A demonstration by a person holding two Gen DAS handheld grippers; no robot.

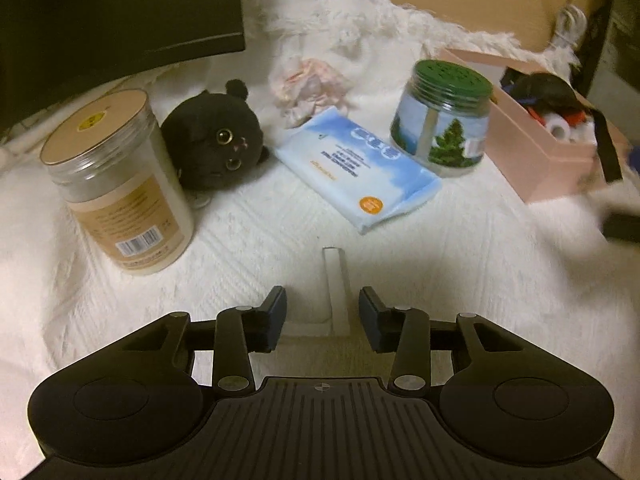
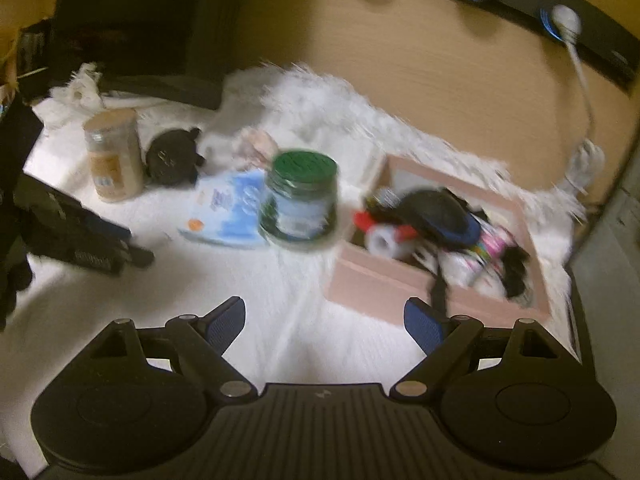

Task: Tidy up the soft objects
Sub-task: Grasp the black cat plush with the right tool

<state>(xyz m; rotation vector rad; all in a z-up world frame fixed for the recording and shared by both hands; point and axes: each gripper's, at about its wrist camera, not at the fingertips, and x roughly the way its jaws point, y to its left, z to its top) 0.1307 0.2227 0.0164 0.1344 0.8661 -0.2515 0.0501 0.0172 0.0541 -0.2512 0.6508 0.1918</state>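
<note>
White quilted cover (image 1: 240,240) across most of both views, w/ fluffy white throw (image 1: 360,32) bunched along upper edge.

Soft items, left wrist view:
- black cat plush (image 1: 216,144), left of centre, lying on side, pressed against tall tan-lidded jar (image 1: 116,184)
- blue wet-wipes pack (image 1: 356,168), flat at centre, corner just beside green-lidded jar (image 1: 444,120)
- crumpled pinkish tissue (image 1: 308,88), above wipes pack, touching its upper end

Pink box (image 1: 552,168) at right edge, already stuffed w/ rolls and dark odds and ends, black strap (image 1: 606,148) draped over its front wall.

Left gripper (image 1: 323,304) at bottom centre: fingers partly apart, straddling slim white upright piece (image 1: 336,276), kind unclear; pads not touching it, nothing clamped. Right gripper (image 2: 324,312) at bottom of right wrist view: fingers spread wide, empty, aimed between green-lidded jar and pink box. Right view blurred, so detail poor.

Likely trouble from here:
- Closing left fingers now = grabbing hard white piece, not a soft item.
- Pulling plush away carelessly = knocking tan-lidded jar over, given contact btwn the two.
- Reaching for wipes pack from right = bumping green-lidded jar.
- Dropping more into pink box = overflow or snag on strap, box near full.
- Thin tissue = easy to miss or tear, and pale against cover.
</note>
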